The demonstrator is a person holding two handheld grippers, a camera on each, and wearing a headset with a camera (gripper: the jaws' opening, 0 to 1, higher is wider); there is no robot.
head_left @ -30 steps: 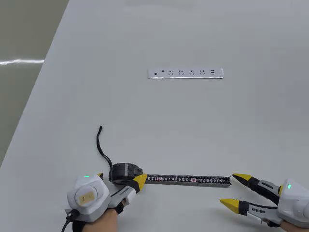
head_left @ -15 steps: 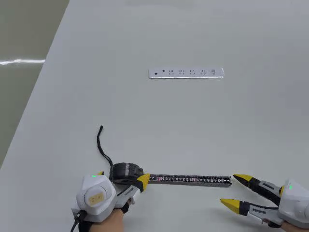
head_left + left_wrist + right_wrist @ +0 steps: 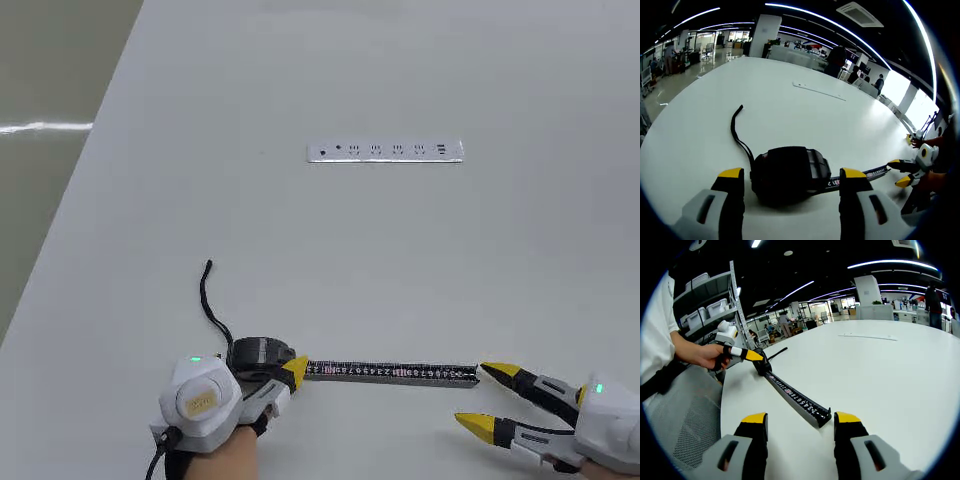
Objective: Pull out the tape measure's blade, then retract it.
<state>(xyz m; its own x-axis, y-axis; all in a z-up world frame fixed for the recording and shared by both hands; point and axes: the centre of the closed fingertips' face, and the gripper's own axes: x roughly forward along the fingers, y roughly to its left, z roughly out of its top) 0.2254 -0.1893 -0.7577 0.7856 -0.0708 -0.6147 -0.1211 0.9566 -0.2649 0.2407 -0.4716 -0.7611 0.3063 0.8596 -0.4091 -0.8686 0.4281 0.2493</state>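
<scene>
At the table's [image 3: 400, 260] seven o'clock the left gripper [image 3: 792, 175] stands wide, jaws astride the tape measure's case [image 3: 260, 353] with slim gaps either side, clamping nothing. The blade [image 3: 390, 372] runs from the case toward three o'clock, flat on the table, so the pull-out looks done and retraction comes next. The right gripper [image 3: 801, 418] is open too, the blade's hooked end [image 3: 823, 418] loose between its jaws. Retracting likely needs the case steadied while the blade feeds home.
</scene>
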